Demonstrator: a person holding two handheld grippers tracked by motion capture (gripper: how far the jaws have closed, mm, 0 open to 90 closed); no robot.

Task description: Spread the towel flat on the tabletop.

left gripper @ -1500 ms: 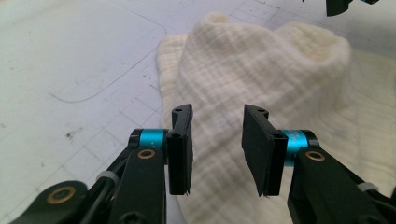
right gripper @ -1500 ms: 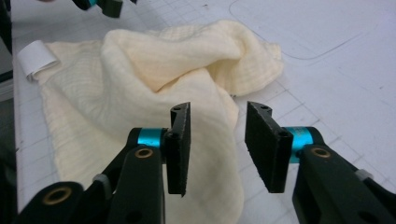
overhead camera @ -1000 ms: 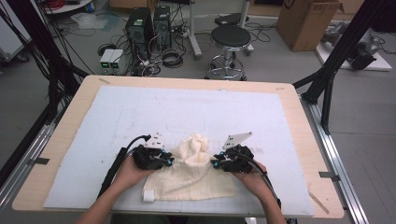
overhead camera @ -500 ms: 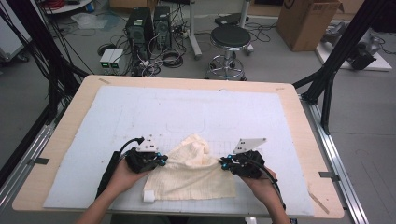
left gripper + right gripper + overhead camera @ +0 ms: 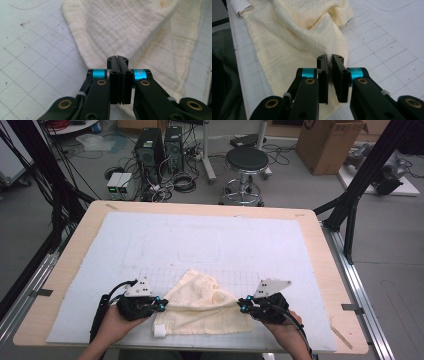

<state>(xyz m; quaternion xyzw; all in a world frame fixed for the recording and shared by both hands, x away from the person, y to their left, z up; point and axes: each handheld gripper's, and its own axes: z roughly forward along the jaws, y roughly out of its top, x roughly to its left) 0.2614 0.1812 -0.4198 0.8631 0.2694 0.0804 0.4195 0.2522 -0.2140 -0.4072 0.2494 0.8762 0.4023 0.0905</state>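
A cream muslin cloth (image 5: 200, 307) lies rumpled on the white gridded mat (image 5: 210, 240) near the front edge. A white rolled tag (image 5: 159, 331) sits at its near left corner. My left gripper (image 5: 162, 304) is at the cloth's left edge. In the left gripper view the gripper (image 5: 117, 58) has its jaws pressed together over the cloth (image 5: 125, 25); they have just eased open slightly, with fabric still pinched. My right gripper (image 5: 241, 306) is at the cloth's right edge. In the right gripper view the gripper (image 5: 330, 57) shows a narrow gap filled by the cloth (image 5: 294, 32).
The mat covers a wooden table (image 5: 320, 250) with metal rails along both sides. Broad bare mat lies beyond the cloth. On the floor behind stand a stool (image 5: 246, 160), computer cases (image 5: 159, 145) with cables, and a cardboard box (image 5: 325, 140).
Both hands have drawn apart and back toward the near edge. The cloth has come with them, and its bunched middle now lies lower and wider.
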